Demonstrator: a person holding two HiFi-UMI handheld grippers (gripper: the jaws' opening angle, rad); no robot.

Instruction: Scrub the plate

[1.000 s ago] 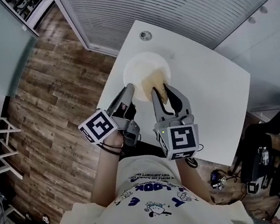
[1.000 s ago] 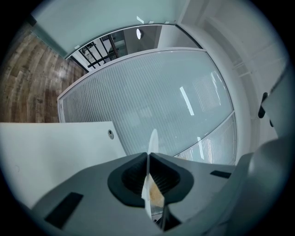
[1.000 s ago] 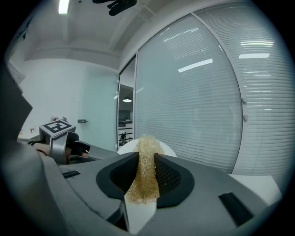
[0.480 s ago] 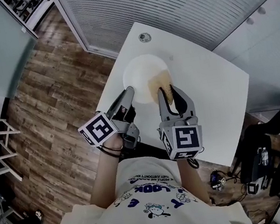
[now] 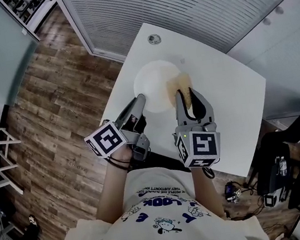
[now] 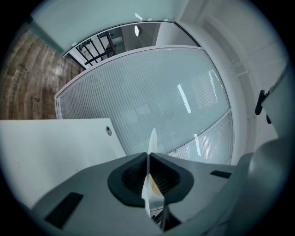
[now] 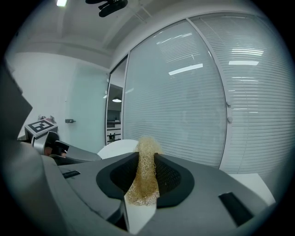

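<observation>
**Item 1: plate** (image 5: pixel 152 82). Round, white and plain, with a shallow rim. It sits over the near-left part of the white table (image 5: pixel 231 98), just inside the table's left edge. In the head view it shows as a full pale disc. In the left gripper view it shows as a thin white sliver (image 6: pixel 152 138) standing edge-on between the pads, with a tan patch low on its face. Whether it lies flat on the table cannot be told.

**Item 2: left gripper** (image 5: pixel 140 99). It comes in from 7 o'clock of the plate and is clenched on the plate's rim at that point. Both pads press the thin edge.

**Item 3: right gripper** (image 5: pixel 186 95). It comes in from 5 o'clock of the plate. Its jaws are part-way apart and clamped on the scrubber, whose mesh is pinched between the ribbed pads.

**Item 4: scrubber** (image 5: pixel 181 85). A tan, coarse, open-weave mesh pad. It stands out beyond the right gripper's tips onto the plate's edge at about 4 o'clock. In the right gripper view it is an upright frizzy strip (image 7: pixel 144 170), with the plate at 10 o'clock of it.

**Item 5: round fitting** (image 5: pixel 152 39). Small and set in the tabletop at 12 o'clock of the plate, well apart from both grippers.
</observation>
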